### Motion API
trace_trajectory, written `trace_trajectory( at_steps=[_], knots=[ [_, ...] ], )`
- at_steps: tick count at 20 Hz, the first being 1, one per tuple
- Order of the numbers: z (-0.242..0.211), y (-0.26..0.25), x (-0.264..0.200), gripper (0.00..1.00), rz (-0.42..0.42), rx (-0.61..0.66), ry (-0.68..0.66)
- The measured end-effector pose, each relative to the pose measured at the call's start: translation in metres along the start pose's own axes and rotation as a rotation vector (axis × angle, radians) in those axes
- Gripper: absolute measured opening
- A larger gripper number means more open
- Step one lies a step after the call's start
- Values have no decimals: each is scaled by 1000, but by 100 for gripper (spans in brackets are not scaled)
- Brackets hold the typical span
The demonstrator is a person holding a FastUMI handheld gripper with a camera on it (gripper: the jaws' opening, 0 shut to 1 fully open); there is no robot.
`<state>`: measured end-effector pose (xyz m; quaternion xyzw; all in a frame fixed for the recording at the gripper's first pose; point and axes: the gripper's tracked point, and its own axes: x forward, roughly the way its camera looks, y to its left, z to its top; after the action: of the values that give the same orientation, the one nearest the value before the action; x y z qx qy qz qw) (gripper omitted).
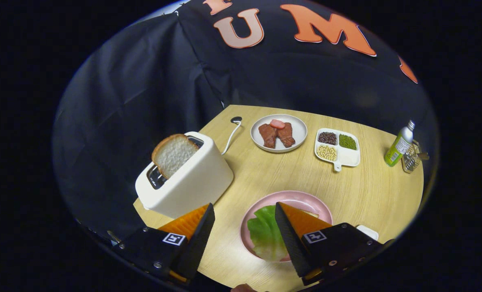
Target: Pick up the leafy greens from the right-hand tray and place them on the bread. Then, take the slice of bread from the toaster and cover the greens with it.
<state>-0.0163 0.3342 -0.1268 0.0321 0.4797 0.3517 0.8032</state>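
The leafy greens [264, 233] lie on the pink plate [306, 201], over a bread slice whose edge [310, 213] peeks out past my right finger. My gripper [245, 213] hovers open above the table, its right finger over the plate and nothing between the fingers. Beyond my left finger stands the white toaster [192, 178] with a slice of bread [172, 153] sticking up out of its slot.
A white plate with brown meat pieces [278, 133] sits at the back of the wooden table. To its right are a divided dish of beans [338, 147], a green bottle [398, 145] and a metal rack [411, 159]. The toaster's white cord [231, 136] runs toward the back.
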Motion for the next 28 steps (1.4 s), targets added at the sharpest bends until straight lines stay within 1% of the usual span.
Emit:
trace_trajectory(
  at_steps=[4,8,11,16,18,22,24,25,26,27,28],
  knots=[
    [18,46,2,95,60,-11,20],
    [34,78,15,96,103,5,50],
    [45,101,20,96,139,11,104],
    [63,132,35,96,163,32,183],
    [71,135,46,96,129,30,185],
    [67,140,69,91,87,33,246],
    [67,141,79,86,68,46,270],
    [65,140,84,80,54,49,284],
    [62,137,89,77,38,44,296],
    [59,132,92,69,22,40,305],
    [56,129,96,66,12,34,312]
  ],
)
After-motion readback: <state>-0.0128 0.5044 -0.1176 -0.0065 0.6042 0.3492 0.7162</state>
